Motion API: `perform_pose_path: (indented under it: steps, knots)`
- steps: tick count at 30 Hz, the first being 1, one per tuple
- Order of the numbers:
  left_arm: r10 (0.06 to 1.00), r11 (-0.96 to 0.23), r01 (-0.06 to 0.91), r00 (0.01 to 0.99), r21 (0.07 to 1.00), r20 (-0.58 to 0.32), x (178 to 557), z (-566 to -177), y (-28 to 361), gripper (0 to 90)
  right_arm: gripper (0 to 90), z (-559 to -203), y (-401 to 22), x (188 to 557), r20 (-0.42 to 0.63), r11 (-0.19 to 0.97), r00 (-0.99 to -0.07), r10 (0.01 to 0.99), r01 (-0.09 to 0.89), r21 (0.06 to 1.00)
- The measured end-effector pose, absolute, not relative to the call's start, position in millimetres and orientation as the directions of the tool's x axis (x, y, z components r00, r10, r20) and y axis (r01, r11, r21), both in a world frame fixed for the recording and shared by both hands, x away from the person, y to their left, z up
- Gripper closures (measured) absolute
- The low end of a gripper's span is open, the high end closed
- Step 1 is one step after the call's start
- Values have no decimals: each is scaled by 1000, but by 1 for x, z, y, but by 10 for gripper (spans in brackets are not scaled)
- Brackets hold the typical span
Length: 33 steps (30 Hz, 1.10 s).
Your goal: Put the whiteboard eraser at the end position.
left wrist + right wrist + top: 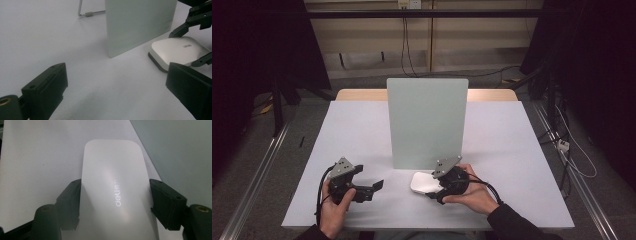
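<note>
Deli-branded white device [113, 195], a flat rounded slab with a dark underside, lies on the white table sheet [352, 130] just in front of the upright pale green board [427, 122], and your right gripper [437, 186] has it between its jaws, one black pad against each long side, pinching it. Your left gripper [374, 186] sits well apart to the left, low over the sheet with its jaws spread wide and nothing between them, pointing toward the device. Behind the board, a bent metal stand leg [86, 13] rests on the sheet.
</note>
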<state>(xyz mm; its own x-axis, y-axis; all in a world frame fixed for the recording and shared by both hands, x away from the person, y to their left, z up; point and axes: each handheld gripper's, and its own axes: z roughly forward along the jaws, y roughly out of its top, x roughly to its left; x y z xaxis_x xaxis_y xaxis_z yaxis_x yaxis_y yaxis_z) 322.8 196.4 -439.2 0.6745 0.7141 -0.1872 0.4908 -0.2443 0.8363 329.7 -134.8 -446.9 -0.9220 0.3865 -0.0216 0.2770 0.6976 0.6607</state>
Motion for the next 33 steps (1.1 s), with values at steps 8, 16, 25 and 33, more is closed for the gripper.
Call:
perform_pose_path:
  steps: [8, 16, 25, 33]
  knots:
    - [713, -247, 492, 675, 835, -188, 323, -439, 196, 40, 297, -447, -136, 330, -15, 690, -919, 393, 284, 665]
    - [721, -239, 494, 667, 836, -188, 322, -439, 197, 40, 238, -448, -136, 330, 8, 675, -914, 406, 306, 671]
    - [721, -241, 496, 667, 834, -188, 323, -440, 197, 40, 144, -447, -137, 331, 10, 658, -902, 432, 323, 680]
    - [724, -237, 496, 663, 835, -189, 323, -440, 198, 40, 103, -443, -139, 331, 8, 619, -885, 465, 332, 712]
